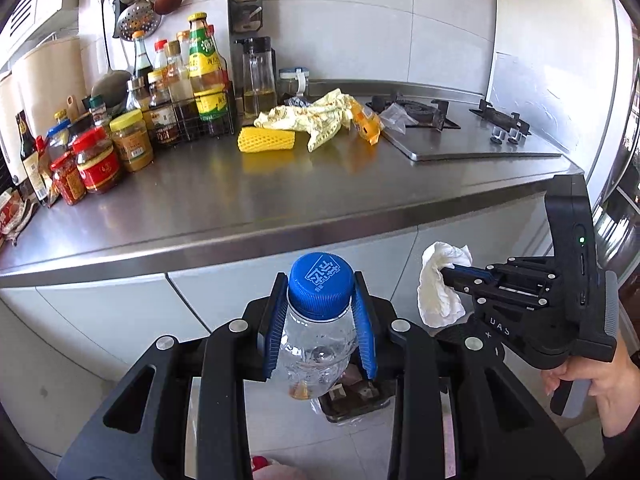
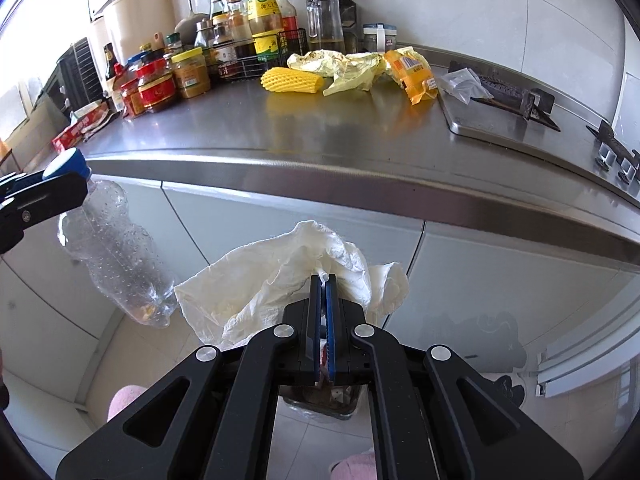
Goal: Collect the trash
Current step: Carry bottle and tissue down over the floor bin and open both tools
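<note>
Trash was mid-transfer: the left hand-held gripper point(image 1: 320, 320) clamped a plastic bottle point(image 1: 316, 344) and the right hand-held gripper point(image 2: 325, 280) pinched a crumpled tissue point(image 2: 280, 276), both off the tabletop's point(image 1: 240, 208) front edge, seemingly needing release over the bin point(image 1: 356, 404) below.

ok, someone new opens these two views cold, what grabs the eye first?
Probably the clear plastic bottle with the blue cap, clamped at its neck in the left tool and hanging off the counter's front edge. Next, the crumpled white tissue pinched in the right tool beside it. Behind both, yellow litter sits on the steel counter: a foam net sleeve and a crumpled yellow bag.
</note>
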The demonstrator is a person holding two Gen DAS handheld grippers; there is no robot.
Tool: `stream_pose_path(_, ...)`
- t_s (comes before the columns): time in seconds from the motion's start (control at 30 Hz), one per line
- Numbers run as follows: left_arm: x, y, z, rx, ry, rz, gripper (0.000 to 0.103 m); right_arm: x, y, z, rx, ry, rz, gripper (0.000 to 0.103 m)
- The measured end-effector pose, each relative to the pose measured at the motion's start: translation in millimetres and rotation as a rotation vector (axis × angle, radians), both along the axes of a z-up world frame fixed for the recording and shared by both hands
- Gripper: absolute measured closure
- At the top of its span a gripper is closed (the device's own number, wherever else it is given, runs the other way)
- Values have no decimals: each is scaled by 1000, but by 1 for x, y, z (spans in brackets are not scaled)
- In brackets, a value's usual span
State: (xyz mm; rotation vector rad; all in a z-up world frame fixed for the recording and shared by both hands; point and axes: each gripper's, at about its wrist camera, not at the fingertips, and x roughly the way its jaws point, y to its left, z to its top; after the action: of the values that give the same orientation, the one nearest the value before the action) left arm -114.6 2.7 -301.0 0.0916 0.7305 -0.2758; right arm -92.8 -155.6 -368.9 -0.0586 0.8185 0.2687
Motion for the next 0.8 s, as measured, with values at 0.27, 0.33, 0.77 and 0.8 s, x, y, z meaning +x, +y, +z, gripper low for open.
stream_pose_path(0.27,20,-5,-95,-29,177,9,73,4,-10,-64,10,119,-23,99)
stream_pose_path(0.33,27,-6,-120,-32,220,16,73,6,-12,-83,8,152,-27,99)
stream_pose_path(0.77,69,-8,-266,-96,457,76,73,28,-19,-226,-30,379,-53,99)
stream_pose_path(0.8,73,-8,-275,-99,461,82,73,30,-20,-236,-29,397,-55,99)
